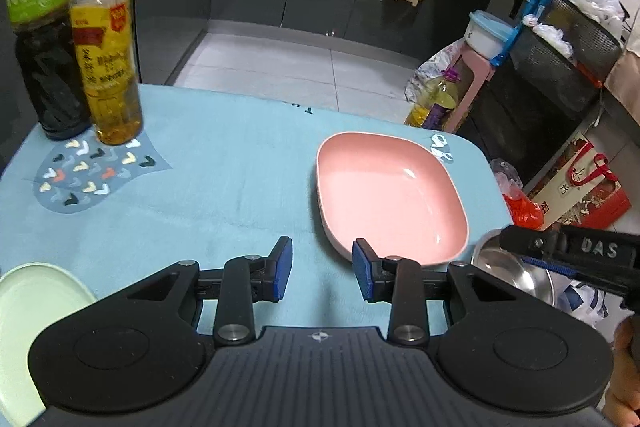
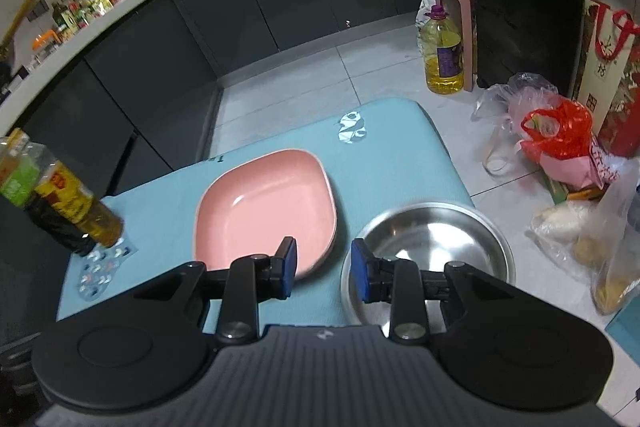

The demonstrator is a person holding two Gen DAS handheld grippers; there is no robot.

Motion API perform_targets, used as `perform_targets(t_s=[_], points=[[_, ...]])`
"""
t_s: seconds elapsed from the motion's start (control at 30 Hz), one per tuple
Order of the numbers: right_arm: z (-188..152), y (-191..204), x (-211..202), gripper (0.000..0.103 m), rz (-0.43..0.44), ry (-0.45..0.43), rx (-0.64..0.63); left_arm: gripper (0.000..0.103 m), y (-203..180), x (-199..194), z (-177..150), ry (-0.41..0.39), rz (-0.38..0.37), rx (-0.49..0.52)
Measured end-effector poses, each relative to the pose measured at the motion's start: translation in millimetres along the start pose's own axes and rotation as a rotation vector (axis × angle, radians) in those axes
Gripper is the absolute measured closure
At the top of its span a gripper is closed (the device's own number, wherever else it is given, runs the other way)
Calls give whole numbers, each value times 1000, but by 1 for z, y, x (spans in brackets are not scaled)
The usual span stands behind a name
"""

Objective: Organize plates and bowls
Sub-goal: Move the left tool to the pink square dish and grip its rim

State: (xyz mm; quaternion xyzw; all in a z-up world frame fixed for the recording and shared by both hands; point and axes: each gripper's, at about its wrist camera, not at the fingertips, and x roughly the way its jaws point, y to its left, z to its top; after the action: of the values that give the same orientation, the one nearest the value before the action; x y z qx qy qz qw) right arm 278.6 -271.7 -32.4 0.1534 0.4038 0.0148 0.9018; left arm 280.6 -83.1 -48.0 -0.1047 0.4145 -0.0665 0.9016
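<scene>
Between the left gripper [image 1: 322,273] pads only bare blue table cloth [image 1: 224,187] shows; jaws parted, nothing grasped. Pink plate [image 1: 390,197] lies ahead and to the right of its right finger [image 1: 365,275], near rim running just behind that fingertip in the picture; contact can't be told. Green plate [image 1: 24,327] sits at the lower left, outside the left finger, partly hidden by the gripper body. Two bottles [image 1: 80,39] stand upright, far ahead-left, side by side on a patterned patch. Steel bowl [image 1: 516,267] sits to the right, with the right gripper's dark finger above its rim.

Right gripper [image 2: 323,269]: jaws parted, released, cloth in the gap. Pink plate [image 2: 264,215] ahead-left, its near edge behind the left finger [image 2: 289,263]. Steel bowl [image 2: 432,247] ahead-right, right finger [image 2: 362,275] over its left rim. Plate and bowl lie near each other, not touching.
</scene>
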Motion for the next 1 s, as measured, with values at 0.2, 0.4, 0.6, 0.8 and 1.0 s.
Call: perform_targets(t_s=[0.2,0.4,0.6,0.8,1.0], points=[[9,-2,27,78,1,33,-14,72,1,30,6,38,-8,-32],[13,1,45,78,-9,53,-26,72,6,49,10,54,-1,-55],[14,1,59,79,-30,85,-34,75,10,54,9,55,-25,-63],[9,6,56,97,-40,83,-83,87,2,46,5,31,-43,2],[-1,16,32,97,-24,61,-104,87,10,24,3,21,-47,-12]])
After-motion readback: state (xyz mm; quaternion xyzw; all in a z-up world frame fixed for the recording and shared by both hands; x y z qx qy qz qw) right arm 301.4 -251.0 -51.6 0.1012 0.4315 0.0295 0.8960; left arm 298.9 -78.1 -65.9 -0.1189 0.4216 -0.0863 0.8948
